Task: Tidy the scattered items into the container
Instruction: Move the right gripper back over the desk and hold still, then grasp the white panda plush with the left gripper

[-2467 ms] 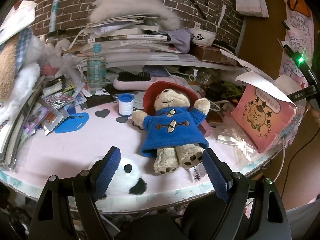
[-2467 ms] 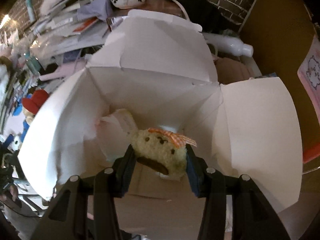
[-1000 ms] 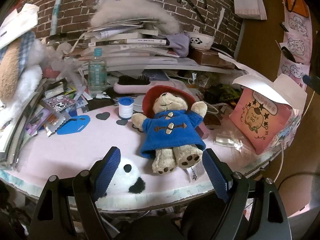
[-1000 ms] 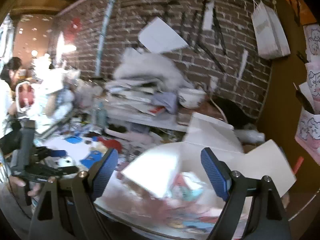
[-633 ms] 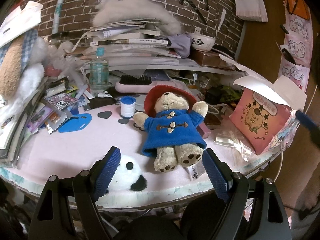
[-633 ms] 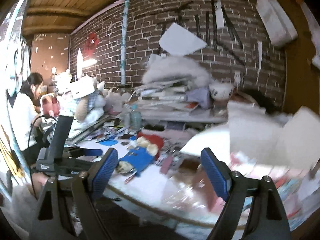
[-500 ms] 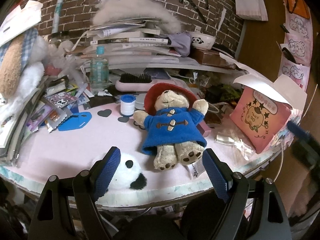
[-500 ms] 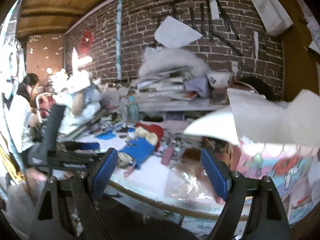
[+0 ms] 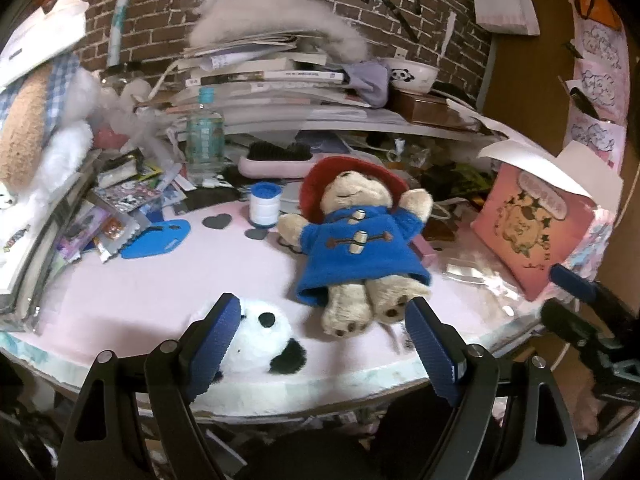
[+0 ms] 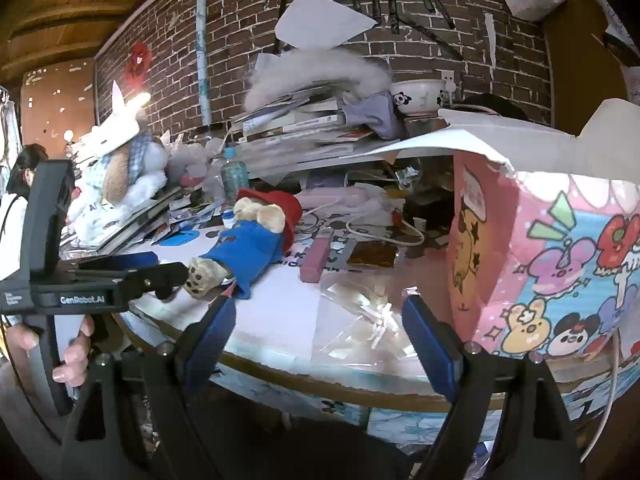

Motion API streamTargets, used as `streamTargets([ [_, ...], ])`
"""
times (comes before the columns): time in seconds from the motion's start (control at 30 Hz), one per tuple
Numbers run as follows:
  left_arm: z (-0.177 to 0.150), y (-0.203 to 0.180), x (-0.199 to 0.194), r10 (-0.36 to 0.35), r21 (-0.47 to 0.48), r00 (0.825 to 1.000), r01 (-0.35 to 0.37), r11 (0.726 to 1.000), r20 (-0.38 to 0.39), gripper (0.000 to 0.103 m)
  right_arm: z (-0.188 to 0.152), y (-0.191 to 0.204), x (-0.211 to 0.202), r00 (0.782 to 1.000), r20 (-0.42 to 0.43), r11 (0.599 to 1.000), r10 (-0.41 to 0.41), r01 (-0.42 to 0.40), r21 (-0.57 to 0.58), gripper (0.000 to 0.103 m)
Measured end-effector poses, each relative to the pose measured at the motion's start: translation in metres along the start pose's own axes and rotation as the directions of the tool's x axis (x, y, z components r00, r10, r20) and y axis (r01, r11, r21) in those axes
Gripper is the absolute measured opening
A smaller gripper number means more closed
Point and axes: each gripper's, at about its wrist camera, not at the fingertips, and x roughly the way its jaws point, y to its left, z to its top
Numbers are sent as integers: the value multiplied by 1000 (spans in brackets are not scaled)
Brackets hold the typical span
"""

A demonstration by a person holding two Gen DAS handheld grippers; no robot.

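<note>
**Both tools spread and empty at the tabletop's near edge**

The left tool (image 9: pixel 322 344) hovers at the near edge of the pink tabletop (image 9: pixel 132 280) with its blue pads wide apart and nothing between them. Just beyond its left pad lies a small black-and-white panda plush (image 9: pixel 260 340), close to the near edge. A little further in, towards the middle of the tabletop, a teddy bear in a blue duffle coat and red hat (image 9: pixel 356 240) lies on its back, feet pointing at the near edge, one foot close to the tool's right pad but apart from it.

The container — a pink cardboard box printed with cartoon animals (image 9: pixel 532 224) — stands at the right edge of the tabletop with its white flaps folded open. Crumpled clear plastic wrapping (image 9: pixel 476 276) lies between the bear and the box.

From the right wrist view, the right tool (image 10: pixel 316 344) is held low at the near-right edge of the tabletop, its pads likewise spread with nothing gripped; the clear wrapping (image 10: pixel 360 312) shows beyond them and the box (image 10: pixel 560 264) rises just to the right. The bear (image 10: pixel 248 248) lies further along, and the left tool (image 10: pixel 160 276) is seen side-on with a hand (image 10: pixel 68 356) around its handle.

Along the far edge, against the brick wall — a stack of books and papers (image 9: pixel 264 76), a panda-print bowl (image 9: pixel 412 74), a plastic water bottle (image 9: pixel 205 136), a pink hairbrush (image 9: pixel 280 160) and a blue-capped white jar (image 9: pixel 264 204). A blue tag (image 9: pixel 156 234) lies towards the left edge.
</note>
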Motion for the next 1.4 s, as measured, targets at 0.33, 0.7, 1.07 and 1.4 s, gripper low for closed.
streamTargets([
  [0.33, -4, 16, -15, 109, 33, 988, -113, 993, 111, 82, 0, -2, -4, 1000, -5, 1000, 16, -16, 10, 83],
  [0.7, -19, 41, 8, 151, -2, 988, -151, 989, 43, 81, 1, 1, -2, 999, -12, 999, 31, -30, 12, 83],
  [1.07, -20, 34, 13, 166, 25, 986, -166, 986, 35, 54, 1, 0, 2, 999, -24, 999, 43, -42, 29, 83],
  [1.4, -17, 29, 9, 155, 27, 987, -156, 987, 50, 46, 1, -1, 3, 999, -21, 998, 45, -44, 34, 83],
])
